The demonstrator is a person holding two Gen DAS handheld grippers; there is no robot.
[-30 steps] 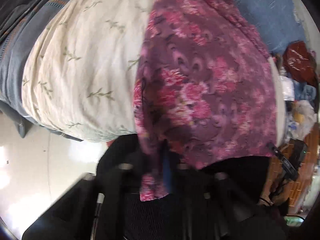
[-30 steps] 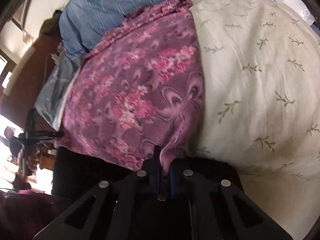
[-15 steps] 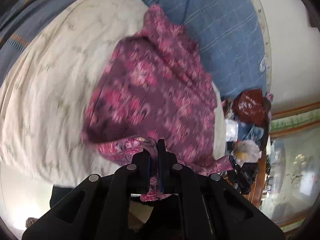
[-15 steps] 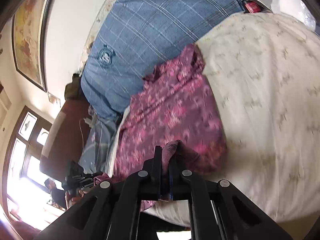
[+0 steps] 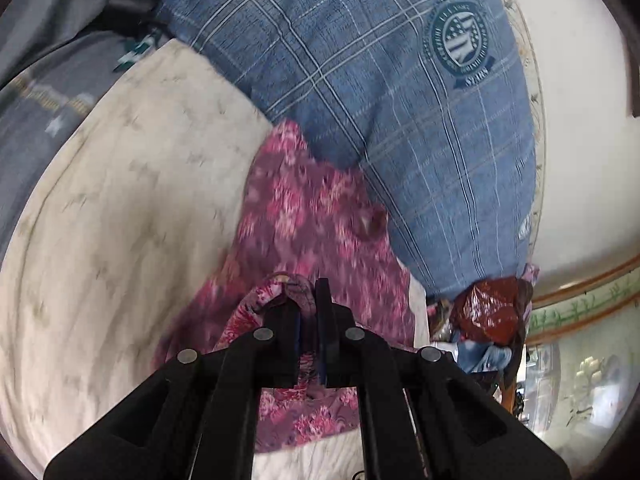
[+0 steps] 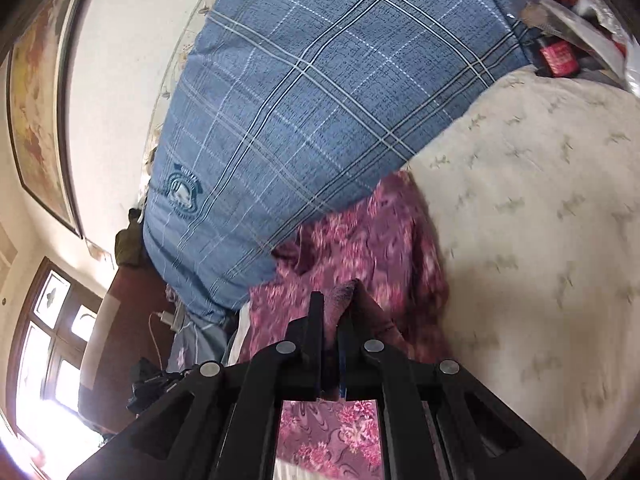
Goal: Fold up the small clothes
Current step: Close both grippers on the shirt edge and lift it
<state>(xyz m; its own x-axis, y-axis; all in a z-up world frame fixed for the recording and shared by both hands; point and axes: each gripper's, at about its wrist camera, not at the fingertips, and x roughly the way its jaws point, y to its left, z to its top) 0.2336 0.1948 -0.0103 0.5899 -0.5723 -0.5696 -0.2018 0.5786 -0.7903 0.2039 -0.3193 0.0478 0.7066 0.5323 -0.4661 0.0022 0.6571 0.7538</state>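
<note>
Both grippers have carried the floral garment [image 5: 304, 216] hem forward.

Blurred cloth, covered corners, cropped bed

The floral garment [image 5: 316, 216] is smeared by motion, its print unreadable in the middle; the cream bedspread [image 5: 120, 208] beside it blurs too. The left gripper [image 5: 308, 300] and the right gripper [image 6: 334, 308] each cover the pinched fold they hold, and their black frames hide the garment's near part. The blue plaid quilt [image 6: 320, 100] runs off the top edge. Crest lettering [image 5: 460, 40] is too small to read.
</note>
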